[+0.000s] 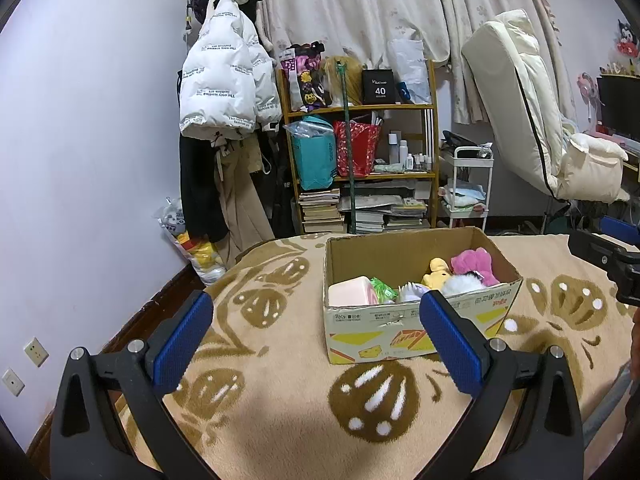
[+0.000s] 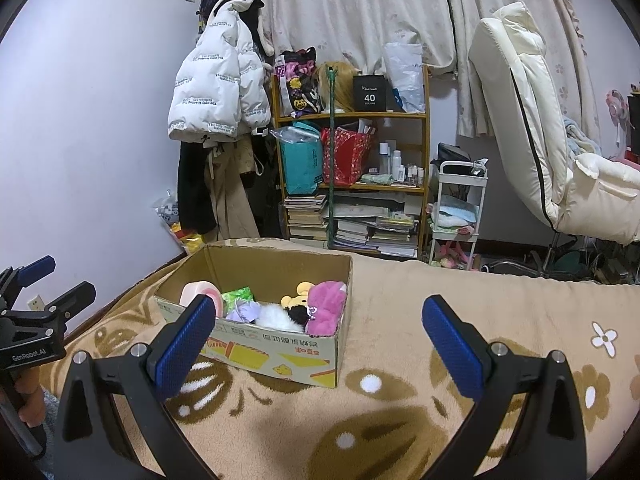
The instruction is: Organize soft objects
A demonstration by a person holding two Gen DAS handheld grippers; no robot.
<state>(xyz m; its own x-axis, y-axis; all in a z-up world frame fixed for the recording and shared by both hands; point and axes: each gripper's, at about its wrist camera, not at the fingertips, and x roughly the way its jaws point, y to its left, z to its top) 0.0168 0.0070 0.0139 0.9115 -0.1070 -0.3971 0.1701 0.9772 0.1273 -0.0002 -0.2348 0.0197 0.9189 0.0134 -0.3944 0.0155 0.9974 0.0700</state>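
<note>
Left gripper (image 1: 316,340) and right gripper (image 2: 318,342) gape empty before the toy-filled box (image 1: 420,320).

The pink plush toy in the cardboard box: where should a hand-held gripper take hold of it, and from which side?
Grip the pink plush toy across its upper bulge, coming from above through the open top of the cardboard box. It sits against the box's end wall, with the yellow plush crowding its other side, so a sideways approach looks blocked.

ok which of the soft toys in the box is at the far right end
The bright pink plush, pressed against the right wall of the cardboard box. The yellow plush and white fluffy toy sit to its left.
</note>
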